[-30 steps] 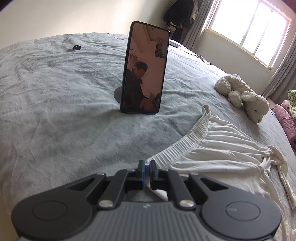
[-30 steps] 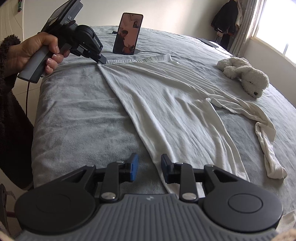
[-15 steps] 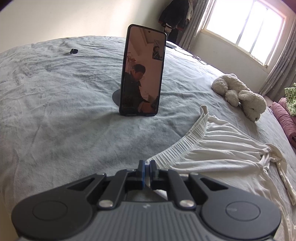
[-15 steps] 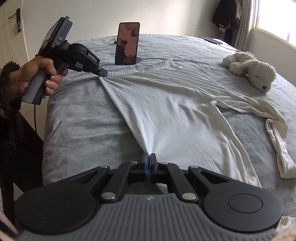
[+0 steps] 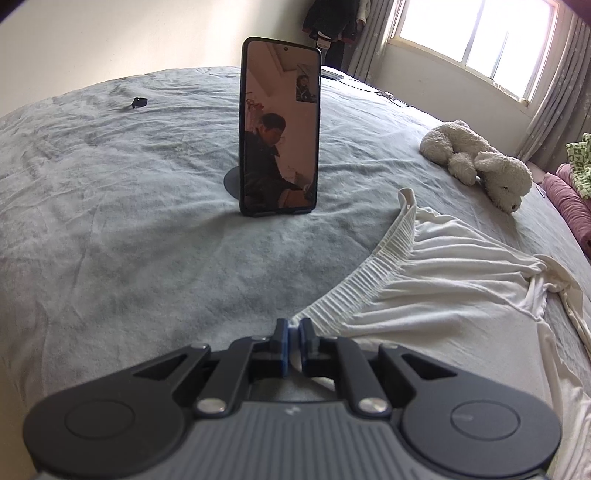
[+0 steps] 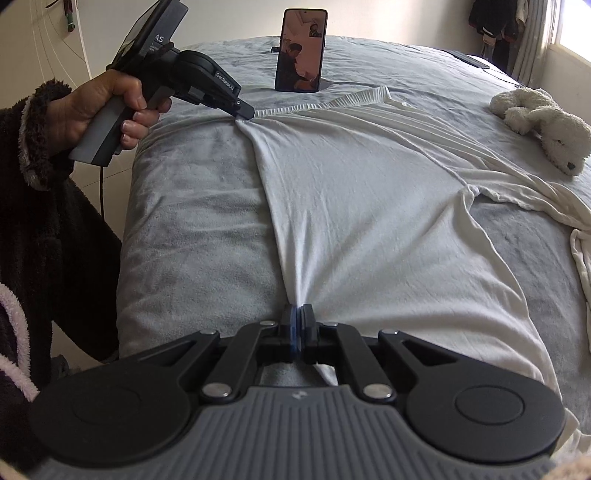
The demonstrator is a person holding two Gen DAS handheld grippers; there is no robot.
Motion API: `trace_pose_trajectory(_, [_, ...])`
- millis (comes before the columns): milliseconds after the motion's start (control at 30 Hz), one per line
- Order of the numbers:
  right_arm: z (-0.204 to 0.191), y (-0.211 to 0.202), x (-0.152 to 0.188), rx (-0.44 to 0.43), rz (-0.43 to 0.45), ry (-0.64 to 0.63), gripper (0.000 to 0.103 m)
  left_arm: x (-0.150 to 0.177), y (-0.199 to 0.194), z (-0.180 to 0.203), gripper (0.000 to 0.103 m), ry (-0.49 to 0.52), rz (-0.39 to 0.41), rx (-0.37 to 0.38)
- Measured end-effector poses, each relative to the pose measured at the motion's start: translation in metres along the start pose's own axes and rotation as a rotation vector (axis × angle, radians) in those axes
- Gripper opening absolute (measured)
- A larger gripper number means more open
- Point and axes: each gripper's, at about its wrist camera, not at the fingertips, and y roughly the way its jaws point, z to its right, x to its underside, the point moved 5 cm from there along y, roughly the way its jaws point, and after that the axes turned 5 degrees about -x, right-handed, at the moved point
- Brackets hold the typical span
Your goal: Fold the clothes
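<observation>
We see the white garment (image 6: 369,206) spread on the grey bed (image 6: 192,229). Left tool (image 5: 293,334) pinches its ribbed hem corner, jaws just eased slightly. Right tool (image 6: 296,317) pinches its near edge. Phone (image 5: 279,125) upright beyond; plush toy (image 5: 480,162) nearby.

A bedroom in a home. Wide bed (image 5: 110,229) under a rumpled grey blanket filling most of both views, with a cream plush toy dog (image 5: 480,162) lying at the right. Dark clothes (image 5: 332,22) hanging at top centre of the left wrist view, beside pale curtains (image 5: 554,99) and a bright window (image 5: 476,37) at upper right. Plain cream wall (image 5: 110,37) across the upper left. Folded pink bedding (image 5: 569,199) at the far right edge.
</observation>
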Motion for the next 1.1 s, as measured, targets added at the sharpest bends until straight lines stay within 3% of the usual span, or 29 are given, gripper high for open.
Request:
trace_pose_trajectory(67, [0.002,-0.004,-0.001,0.007,0.012,0.014,0.014,-0.001,-0.002,-0.002,0.014,-0.016,0.005,0.004])
trace_pose_trajectory(200, [0.010,-0.015,-0.004,0.030,0.066,0.085,0.036,-0.004,-0.011,-0.004,0.037,-0.037,0.061,-0.017])
trace_pose_trajectory(433, [0.032,-0.023,-0.005,0.123,0.120,0.204,0.039,-0.008,-0.024,0.018,0.047,0.008,0.136,0.031])
trace_pose_trajectory(567, [0.043,-0.018,-0.002,0.173,0.102,0.248,0.040,-0.002,-0.026,0.042,0.049,0.052,0.135,0.101])
trace_pose_trajectory(833, [0.052,-0.017,-0.001,0.194,0.113,0.287,0.043,0.007,-0.021,0.086,0.049,0.162,0.143,0.219])
trace_pose_trajectory(1100, [0.082,-0.009,-0.060,0.161,0.202,0.291,0.043,-0.001,0.000,0.105,0.041,0.211,0.134,0.311])
